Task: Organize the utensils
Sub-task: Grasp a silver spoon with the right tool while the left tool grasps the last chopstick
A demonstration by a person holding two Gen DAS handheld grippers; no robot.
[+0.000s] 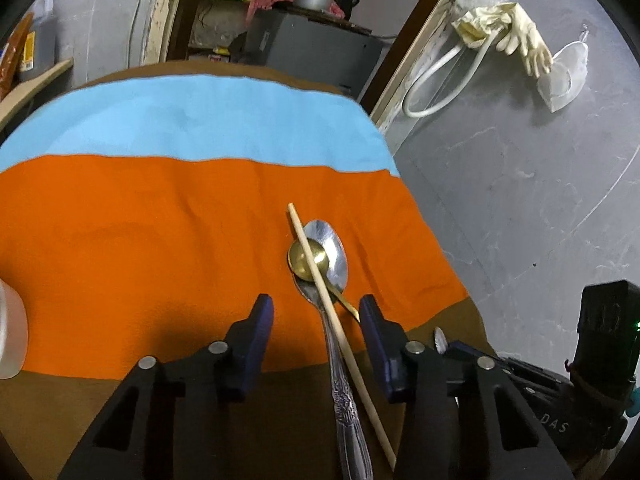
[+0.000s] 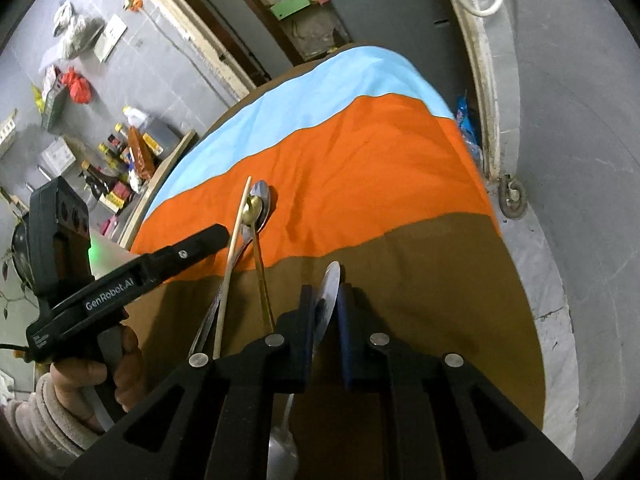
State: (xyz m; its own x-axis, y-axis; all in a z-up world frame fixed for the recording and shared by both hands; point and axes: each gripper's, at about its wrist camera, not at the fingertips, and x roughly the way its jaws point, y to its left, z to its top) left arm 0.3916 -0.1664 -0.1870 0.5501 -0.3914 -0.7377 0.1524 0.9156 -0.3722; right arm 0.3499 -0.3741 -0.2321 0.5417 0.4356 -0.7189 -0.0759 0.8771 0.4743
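A silver spoon [image 1: 329, 258], a small gold spoon [image 1: 306, 260] and a wooden chopstick [image 1: 320, 280] lie stacked on the striped cloth [image 1: 160, 240]; they also show in the right wrist view: silver spoon [image 2: 265, 200], gold spoon [image 2: 253, 206], chopstick [image 2: 234, 248]. My left gripper [image 1: 316, 320] is open, its fingers either side of the handles, just above the cloth. My right gripper [image 2: 325, 308] is shut on another silver spoon [image 2: 330, 284], held upright above the brown stripe; its tip shows in the left wrist view [image 1: 440, 338].
A clear cup [image 1: 10, 328] stands at the left edge. The table's right edge [image 2: 516, 280] drops to a grey floor. A shelf with bottles [image 2: 120, 160] stands at the left. A second spoon bowl [image 2: 282, 452] shows under my right gripper.
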